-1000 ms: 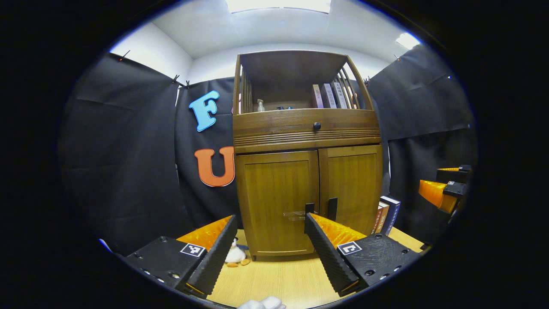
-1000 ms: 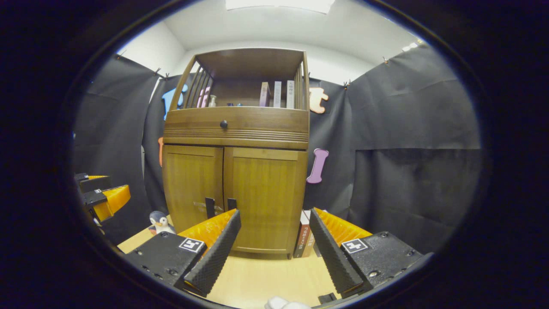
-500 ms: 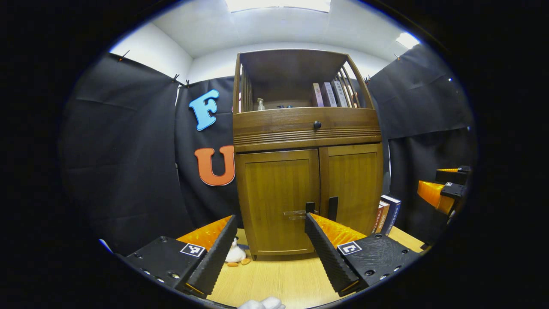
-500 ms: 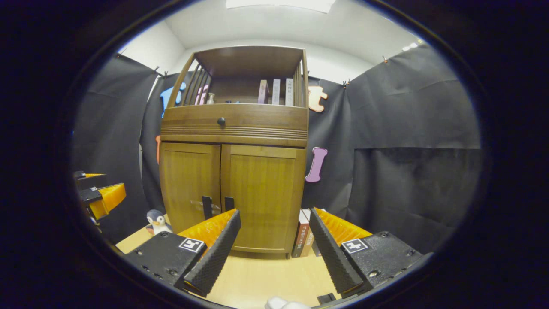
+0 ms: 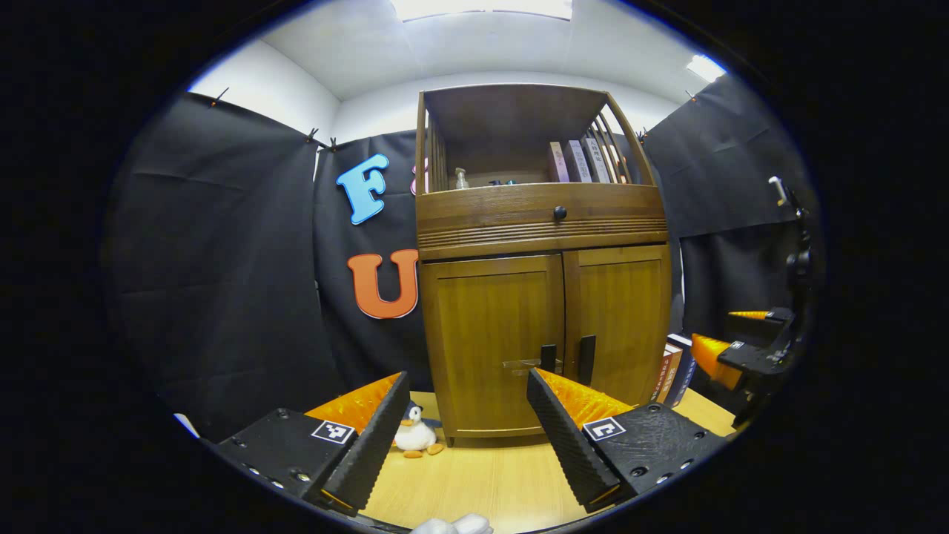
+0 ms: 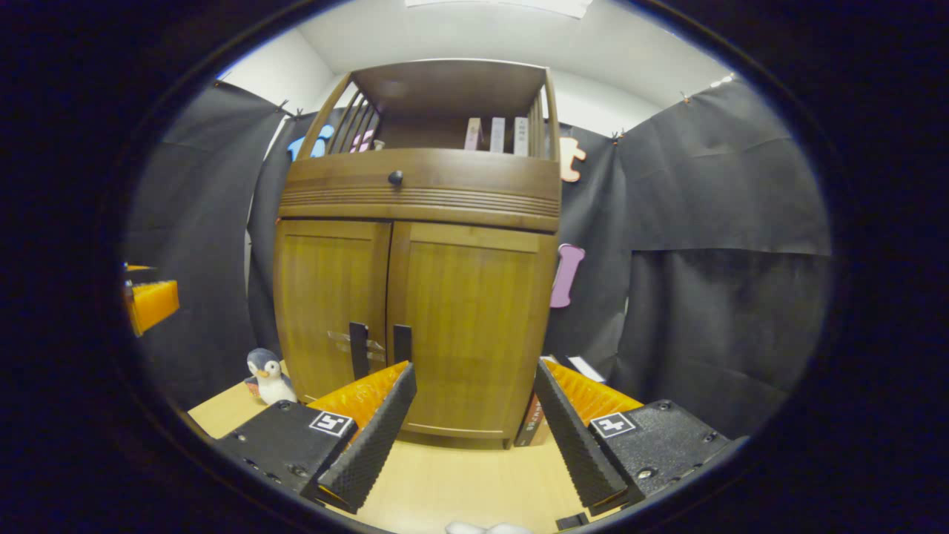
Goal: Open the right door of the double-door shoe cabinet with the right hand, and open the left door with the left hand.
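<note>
Wooden shoe cabinet [image 6: 415, 297] stands ahead of us, both doors closed. Our right gripper [image 6: 474, 415] and left gripper [image 5: 467, 415] are spread wide, holding nothing. We could miss the right door's handle [image 6: 402, 343], which sits just beside the left door's handle [image 6: 359, 348], and catch the wrong one. A toy penguin [image 6: 265, 374] stands left; books [image 5: 671, 371] lean right.

1. The left gripper [image 5: 467, 415] hangs with its jaws spread wide, gripping nothing.
2. Straight ahead stands the shoe cabinet [image 5: 545, 282], both doors closed.
3. A toy penguin [image 5: 415, 434] sits on the wooden table [image 5: 482, 482] between the fingers.
4. The right gripper [image 5: 730, 356] hovers far right.
</note>
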A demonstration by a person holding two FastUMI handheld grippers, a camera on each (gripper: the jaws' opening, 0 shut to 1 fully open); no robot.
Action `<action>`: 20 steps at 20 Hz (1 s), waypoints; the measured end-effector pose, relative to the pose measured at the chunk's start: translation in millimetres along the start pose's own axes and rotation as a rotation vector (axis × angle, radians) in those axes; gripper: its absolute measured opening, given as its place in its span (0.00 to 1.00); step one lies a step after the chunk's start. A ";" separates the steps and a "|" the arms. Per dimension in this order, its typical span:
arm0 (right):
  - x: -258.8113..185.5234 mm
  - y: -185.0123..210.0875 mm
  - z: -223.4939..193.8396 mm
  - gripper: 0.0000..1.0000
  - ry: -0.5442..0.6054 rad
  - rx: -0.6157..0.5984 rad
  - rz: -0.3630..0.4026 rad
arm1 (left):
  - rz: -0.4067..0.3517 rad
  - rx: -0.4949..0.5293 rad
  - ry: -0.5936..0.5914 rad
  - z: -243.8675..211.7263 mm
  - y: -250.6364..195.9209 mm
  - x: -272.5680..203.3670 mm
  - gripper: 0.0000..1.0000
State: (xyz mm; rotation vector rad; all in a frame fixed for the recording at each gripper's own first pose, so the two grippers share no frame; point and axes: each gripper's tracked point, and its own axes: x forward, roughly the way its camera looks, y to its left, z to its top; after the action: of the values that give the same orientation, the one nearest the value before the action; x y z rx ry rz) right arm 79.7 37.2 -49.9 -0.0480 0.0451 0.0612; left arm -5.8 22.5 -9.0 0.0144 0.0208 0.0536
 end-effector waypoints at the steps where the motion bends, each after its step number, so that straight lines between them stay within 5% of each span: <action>1: 8.8 5.7 -8.5 1.00 0.018 0.003 0.012 | 0.009 0.001 0.004 -0.7 3.1 -1.6 0.96; 11: 143.8 71.2 -45.6 0.99 0.097 0.069 0.075 | 0.126 -0.003 0.047 -12.0 28.6 -18.0 0.96; 20: 197.7 95.8 -60.9 0.87 0.143 0.072 0.090 | 0.207 0.000 0.079 -18.2 45.9 -24.9 0.96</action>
State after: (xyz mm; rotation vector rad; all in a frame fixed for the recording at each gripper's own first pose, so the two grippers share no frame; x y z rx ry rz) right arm 268.2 141.5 -124.4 0.0214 0.1923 0.1457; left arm -33.6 67.2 -26.0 0.0140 0.0979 0.2610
